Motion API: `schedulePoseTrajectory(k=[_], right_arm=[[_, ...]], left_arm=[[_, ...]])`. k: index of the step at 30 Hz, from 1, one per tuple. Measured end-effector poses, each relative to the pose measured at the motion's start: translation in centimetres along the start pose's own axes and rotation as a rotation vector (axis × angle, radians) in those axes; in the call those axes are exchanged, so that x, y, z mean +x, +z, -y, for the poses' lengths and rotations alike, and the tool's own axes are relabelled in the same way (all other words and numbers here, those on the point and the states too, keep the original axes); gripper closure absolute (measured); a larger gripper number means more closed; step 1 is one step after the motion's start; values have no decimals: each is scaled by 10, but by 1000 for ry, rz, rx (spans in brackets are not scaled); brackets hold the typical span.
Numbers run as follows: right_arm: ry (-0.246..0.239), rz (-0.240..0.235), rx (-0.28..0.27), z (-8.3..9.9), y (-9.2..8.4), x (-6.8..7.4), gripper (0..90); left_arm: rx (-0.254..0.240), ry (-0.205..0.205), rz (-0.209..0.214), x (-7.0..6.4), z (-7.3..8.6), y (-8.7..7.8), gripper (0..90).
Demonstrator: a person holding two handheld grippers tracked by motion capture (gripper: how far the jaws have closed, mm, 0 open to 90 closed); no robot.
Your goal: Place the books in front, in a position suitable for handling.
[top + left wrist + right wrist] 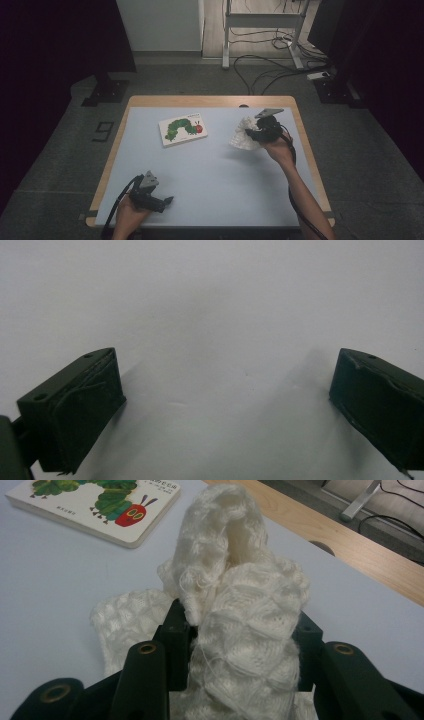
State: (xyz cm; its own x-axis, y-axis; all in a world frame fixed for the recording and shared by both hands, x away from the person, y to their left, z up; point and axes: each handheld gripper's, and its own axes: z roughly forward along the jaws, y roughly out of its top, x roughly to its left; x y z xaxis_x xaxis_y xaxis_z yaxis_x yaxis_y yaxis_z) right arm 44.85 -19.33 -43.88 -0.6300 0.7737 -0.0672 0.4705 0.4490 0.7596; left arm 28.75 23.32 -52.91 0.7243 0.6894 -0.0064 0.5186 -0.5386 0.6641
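the right hand-held gripper (240, 630) has its jaws clamped on a bunched white knitted cloth (245, 625), holding it just above the right side of the worktop (210, 165), so the step in hand looks like lifting and carrying the cloth. the left hand-held gripper (225, 390) sits with jaws wide apart and nothing between them, low over the bare surface near the front left. a caterpillar picture book (183, 128) lies flat, well apart. next, the cloth likely needs setting down or spreading, perhaps with the free gripper taking a corner.
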Motion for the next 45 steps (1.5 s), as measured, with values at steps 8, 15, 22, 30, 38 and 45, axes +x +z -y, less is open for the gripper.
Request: schedulePoseTrajectory(k=[8, 15, 22, 30, 38, 45], right_arm=[[-12, -15, -22, 11, -19, 6, 559], [-27, -22, -28, 20, -33, 12, 559], [-33, -21, -39, 31, -49, 15, 559], [-38, -19, -53, 45, -69, 19, 559], [-38, -17, -60, 60, -88, 22, 559], [-27, -16, -63, 76, -102, 26, 559]], left_arm=[[1, 1, 0, 0, 0, 0, 5], [1, 1, 0, 0, 0, 0, 5], [1, 0, 1, 0, 0, 0, 5], [-1, -2, -1, 0, 0, 0, 5], [0, -1, 2, 0, 0, 0, 5], [-1, -2, 1, 0, 0, 0, 5]])
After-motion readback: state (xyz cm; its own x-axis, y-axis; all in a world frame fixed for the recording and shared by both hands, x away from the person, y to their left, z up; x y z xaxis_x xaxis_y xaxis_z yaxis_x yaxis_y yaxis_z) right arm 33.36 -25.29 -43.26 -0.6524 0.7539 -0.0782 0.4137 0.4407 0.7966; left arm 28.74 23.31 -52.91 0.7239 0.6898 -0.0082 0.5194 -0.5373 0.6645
